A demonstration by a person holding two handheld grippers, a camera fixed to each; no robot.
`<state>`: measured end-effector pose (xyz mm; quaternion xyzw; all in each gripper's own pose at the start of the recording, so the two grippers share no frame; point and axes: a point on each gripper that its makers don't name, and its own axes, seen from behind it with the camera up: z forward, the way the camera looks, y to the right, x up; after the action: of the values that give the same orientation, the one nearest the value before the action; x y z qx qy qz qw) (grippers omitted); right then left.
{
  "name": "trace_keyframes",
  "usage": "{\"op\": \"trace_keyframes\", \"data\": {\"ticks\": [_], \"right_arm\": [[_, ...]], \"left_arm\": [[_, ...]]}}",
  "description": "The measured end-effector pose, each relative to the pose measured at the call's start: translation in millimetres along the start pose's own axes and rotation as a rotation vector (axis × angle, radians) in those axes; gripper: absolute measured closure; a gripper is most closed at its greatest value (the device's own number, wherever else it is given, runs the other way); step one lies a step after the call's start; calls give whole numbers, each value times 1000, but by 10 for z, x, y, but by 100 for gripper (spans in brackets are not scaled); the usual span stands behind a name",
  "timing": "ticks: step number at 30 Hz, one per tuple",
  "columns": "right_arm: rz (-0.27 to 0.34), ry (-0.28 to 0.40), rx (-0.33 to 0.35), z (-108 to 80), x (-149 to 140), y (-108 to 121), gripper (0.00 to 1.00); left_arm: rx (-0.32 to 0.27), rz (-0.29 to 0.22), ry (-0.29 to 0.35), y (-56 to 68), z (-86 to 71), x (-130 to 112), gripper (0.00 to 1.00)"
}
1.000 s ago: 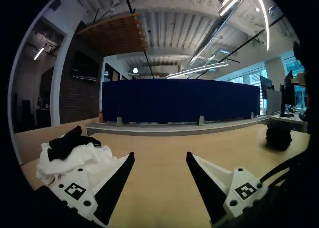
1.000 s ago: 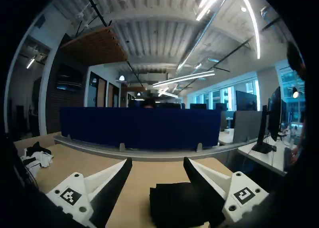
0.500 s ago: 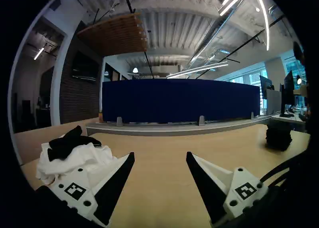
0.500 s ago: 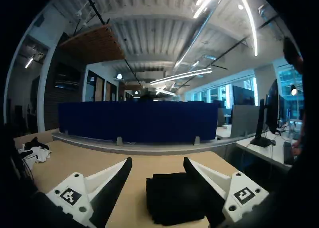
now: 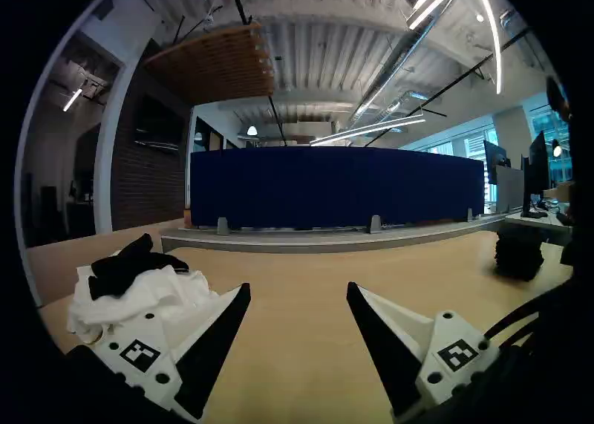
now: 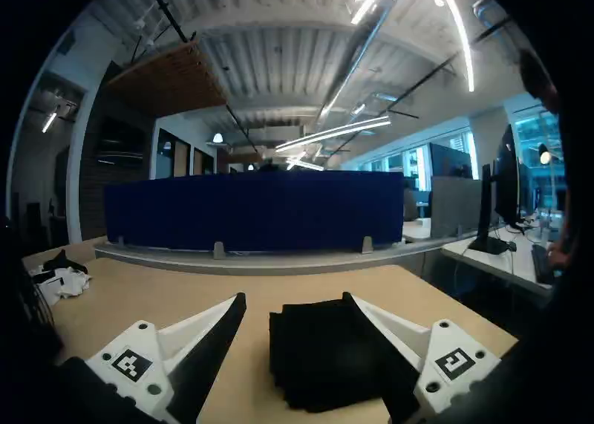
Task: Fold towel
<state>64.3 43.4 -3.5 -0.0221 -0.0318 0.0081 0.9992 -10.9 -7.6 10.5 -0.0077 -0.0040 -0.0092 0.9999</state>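
A loose heap of white and black towels (image 5: 137,286) lies on the wooden table (image 5: 297,275), at the left in the left gripper view, just beyond my left finger (image 5: 215,327). My left gripper (image 5: 297,298) stands open over bare tabletop. A stack of folded black towels (image 6: 327,350) sits low in the right gripper view, between the fingers of my right gripper (image 6: 293,305), which is open and not pressing on it. The same stack (image 5: 518,253) appears far right in the left gripper view, and the heap (image 6: 63,279) far left in the right gripper view.
A long blue divider (image 5: 334,186) runs along the table's far edge. Monitors (image 6: 501,201) stand on desks to the right. Open tabletop lies between the heap and the stack.
The right gripper has tipped lower, so the black stack has risen in its view. The left gripper has stayed still.
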Motion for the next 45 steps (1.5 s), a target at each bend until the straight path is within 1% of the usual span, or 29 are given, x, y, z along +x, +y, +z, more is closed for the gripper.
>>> {"op": "trace_keyframes", "data": {"ticks": [6, 12, 18, 24, 30, 36, 39, 45], "right_arm": [[17, 24, 14, 99, -121, -92, 0], [39, 35, -9, 194, -269, -23, 0], [34, 16, -24, 243, -461, 20, 0], [43, -3, -12, 247, -644, -40, 1], [46, 5, -8, 242, -708, -71, 0], [43, 28, -1, 246, -693, -101, 1], [45, 29, 8, 251, -709, -121, 0], [23, 33, 14, 221, -736, -154, 1]], "left_arm": [[0, 0, 0, 2, -2, -3, 3], [0, 0, 0, 4, -6, -2, 3], [0, 0, 0, 1, -3, -3, 3], [0, 0, 0, -3, 0, 5, 4], [0, 0, 0, -3, -1, 11, 4], [0, 0, 0, 0, -3, 16, 4], [0, 0, 0, 0, 0, 17, 3], [0, 0, 0, -2, -5, 16, 4]]}}
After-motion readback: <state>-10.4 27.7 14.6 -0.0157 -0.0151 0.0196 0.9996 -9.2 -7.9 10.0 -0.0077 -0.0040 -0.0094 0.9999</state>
